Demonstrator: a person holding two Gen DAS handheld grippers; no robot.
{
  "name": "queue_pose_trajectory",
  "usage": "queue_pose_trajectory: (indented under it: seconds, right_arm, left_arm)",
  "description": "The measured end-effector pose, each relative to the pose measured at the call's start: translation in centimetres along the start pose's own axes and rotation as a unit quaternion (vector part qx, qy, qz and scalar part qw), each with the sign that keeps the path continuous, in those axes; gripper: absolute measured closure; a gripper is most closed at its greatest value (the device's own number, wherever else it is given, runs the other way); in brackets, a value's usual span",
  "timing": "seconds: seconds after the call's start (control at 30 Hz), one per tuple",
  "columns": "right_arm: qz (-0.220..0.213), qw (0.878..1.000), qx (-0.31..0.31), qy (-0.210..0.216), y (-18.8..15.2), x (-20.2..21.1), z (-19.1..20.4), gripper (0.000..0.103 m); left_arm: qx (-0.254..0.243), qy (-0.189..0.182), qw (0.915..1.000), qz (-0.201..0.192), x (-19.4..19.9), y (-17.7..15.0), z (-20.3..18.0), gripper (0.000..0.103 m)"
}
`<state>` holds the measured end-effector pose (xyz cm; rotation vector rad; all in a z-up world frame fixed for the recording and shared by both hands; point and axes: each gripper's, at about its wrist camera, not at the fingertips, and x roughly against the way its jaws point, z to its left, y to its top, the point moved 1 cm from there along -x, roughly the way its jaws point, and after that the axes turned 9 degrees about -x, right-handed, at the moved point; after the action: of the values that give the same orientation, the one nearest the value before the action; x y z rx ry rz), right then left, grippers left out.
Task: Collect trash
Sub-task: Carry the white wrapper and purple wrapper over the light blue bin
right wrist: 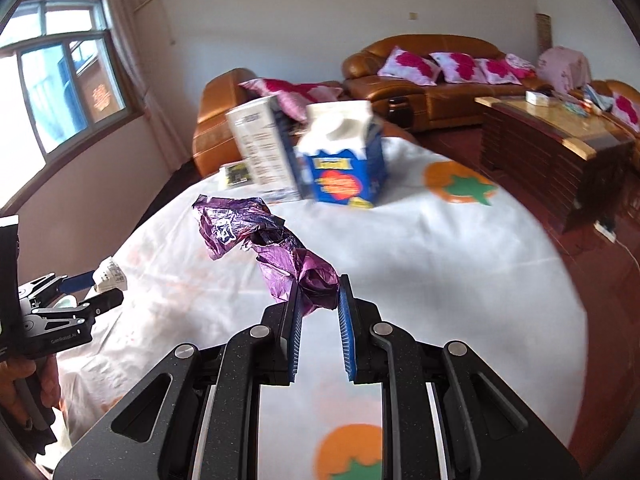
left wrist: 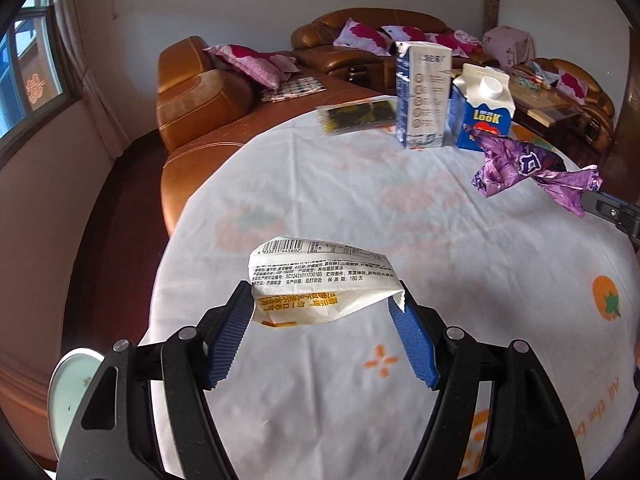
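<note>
Crinkled purple foil wrapper (right wrist: 272, 248) pinched in right tongs (right wrist: 318, 300) — left tongs (left wrist: 326, 300) grip white printed packet (left wrist: 320, 284).

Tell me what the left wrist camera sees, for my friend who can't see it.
The left gripper holds a white wrapper above a round table. Two cartons stand at the table's far side, with a purple wrapper held up on the right and brown sofas behind.

A home living room: tan leather sofas (right wrist: 432, 76) with pink floral cushions (right wrist: 408, 66), a dark wooden coffee table (right wrist: 544, 140), a curtained window (right wrist: 68, 88), and a round table under a white fruit-print cloth (left wrist: 400, 220).
</note>
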<state>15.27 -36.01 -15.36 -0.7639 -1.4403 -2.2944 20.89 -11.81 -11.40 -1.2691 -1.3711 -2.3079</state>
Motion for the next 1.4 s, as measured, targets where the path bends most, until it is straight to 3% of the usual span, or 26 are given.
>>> queue_pose_trajectory:
  seconds: [0.73, 1.4]
  right_arm:
    - [0.042, 0.991, 0.105, 0.071, -2.0, -3.9, 12.6, 0.085]
    - [0.065, 0.972, 0.190, 0.118, -4.8, -5.3, 20.9, 0.085]
  left_arm:
    - [0.071, 0.072, 0.9949, 0.009, 5.7, -7.8, 8.7, 0.034]
    - [0.097, 0.153, 0.9819, 0.055, 8.6, -14.6, 13.9, 0.034]
